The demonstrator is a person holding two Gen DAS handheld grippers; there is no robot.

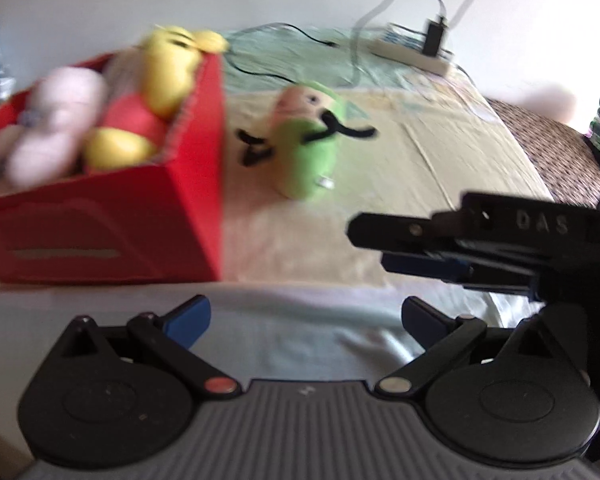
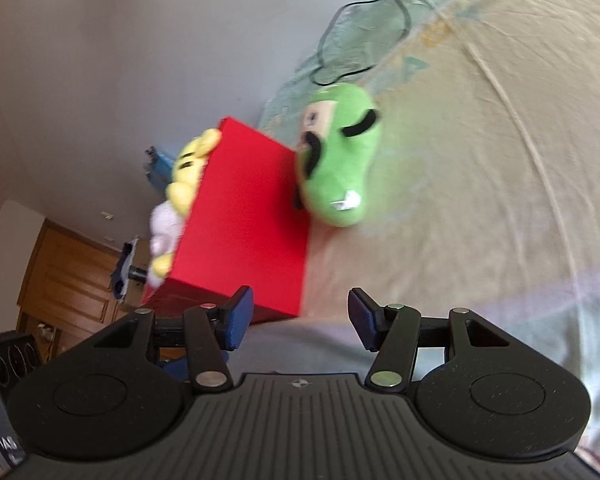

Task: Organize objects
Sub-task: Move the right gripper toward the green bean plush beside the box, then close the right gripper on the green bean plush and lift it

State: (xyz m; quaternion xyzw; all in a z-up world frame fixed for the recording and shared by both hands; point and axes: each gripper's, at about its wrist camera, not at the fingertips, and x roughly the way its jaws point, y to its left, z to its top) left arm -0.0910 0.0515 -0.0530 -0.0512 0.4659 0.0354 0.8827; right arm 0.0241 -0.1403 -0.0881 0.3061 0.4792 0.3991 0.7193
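A red box [image 1: 100,220] on the bed holds several plush toys: a yellow one [image 1: 168,68], a pink-white one [image 1: 56,120] and a red-and-yellow one. A green plush toy [image 1: 304,140] with black limbs lies on the sheet just right of the box; in the right wrist view the green plush [image 2: 336,160] rests against the red box [image 2: 244,216]. My left gripper [image 1: 306,320] is open and empty, short of the box. My right gripper [image 2: 300,318] is open and empty, near the box's corner; it also enters the left wrist view at the right [image 1: 420,240].
The bed sheet [image 1: 420,152] is beige with a green patterned band. A white power strip [image 1: 412,54] with a black charger and cables lies at the far edge by the wall. A wooden cabinet [image 2: 72,276] stands beyond the bed.
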